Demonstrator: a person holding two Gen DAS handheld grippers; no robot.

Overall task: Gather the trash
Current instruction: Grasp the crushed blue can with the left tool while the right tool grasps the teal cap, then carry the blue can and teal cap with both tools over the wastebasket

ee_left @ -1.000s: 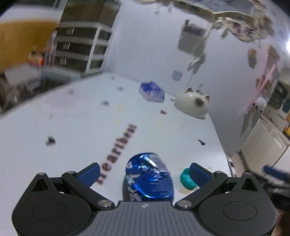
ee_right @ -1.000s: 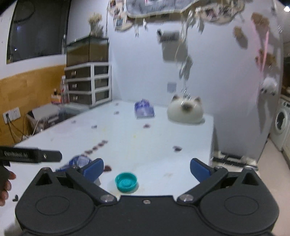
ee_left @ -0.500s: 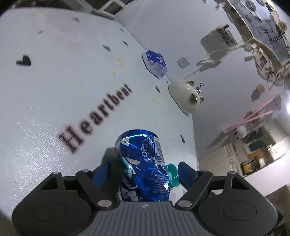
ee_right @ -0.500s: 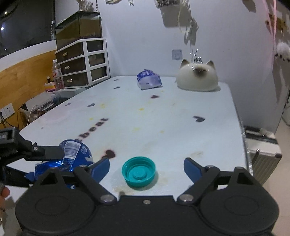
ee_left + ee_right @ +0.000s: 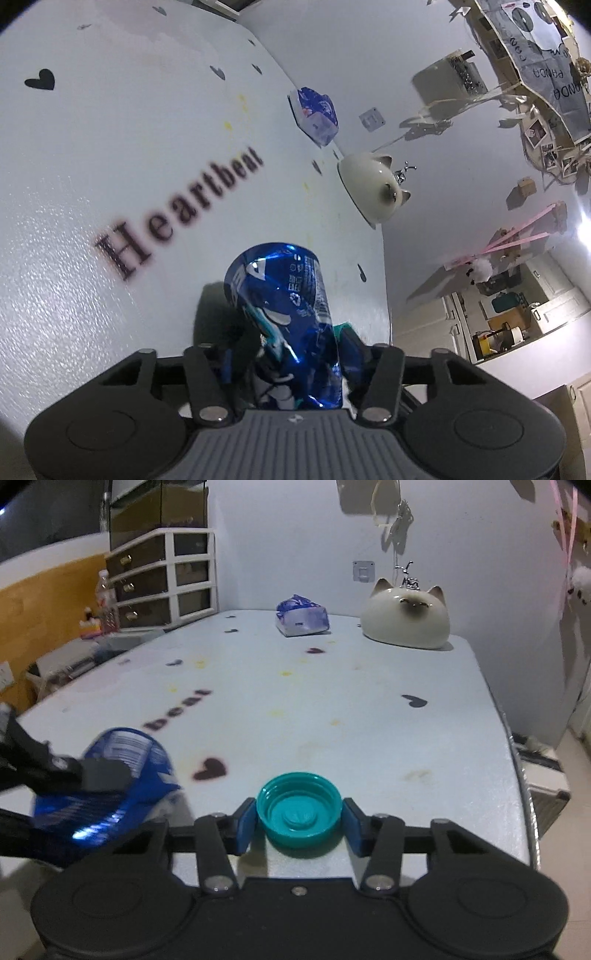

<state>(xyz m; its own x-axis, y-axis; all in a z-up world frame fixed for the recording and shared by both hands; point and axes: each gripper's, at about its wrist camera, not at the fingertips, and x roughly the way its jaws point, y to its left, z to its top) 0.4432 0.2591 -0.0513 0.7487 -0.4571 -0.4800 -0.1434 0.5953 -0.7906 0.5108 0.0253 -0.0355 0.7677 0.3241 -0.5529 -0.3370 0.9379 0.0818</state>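
Note:
A crushed blue can [image 5: 280, 291] lies on the white table [image 5: 332, 709] and sticks out forward from between my left gripper's [image 5: 286, 356] jaws. Those jaws are closing and squeeze its crumpled near end. From the right wrist view the can [image 5: 125, 753] shows at the left with one dark left finger [image 5: 103, 775] laid across it. A teal bottle cap [image 5: 299, 812] rests open side up on the table. My right gripper [image 5: 299, 819] is closing on it, with a blue pad against each side. A sliver of the cap [image 5: 341, 326] peeks out beside the can.
A cream cat-shaped ornament [image 5: 406, 622] and a blue-and-white packet [image 5: 301, 618] sit at the table's far end. Drawers [image 5: 162, 579] and a water bottle [image 5: 105, 602] stand beyond the left side. The table's right edge drops to a case on the floor [image 5: 543, 775].
Both grippers sank toward the table and their jaws narrowed from wide open. The left now encloses the can, which has tipped and crumpled; the right has come up around the cap.

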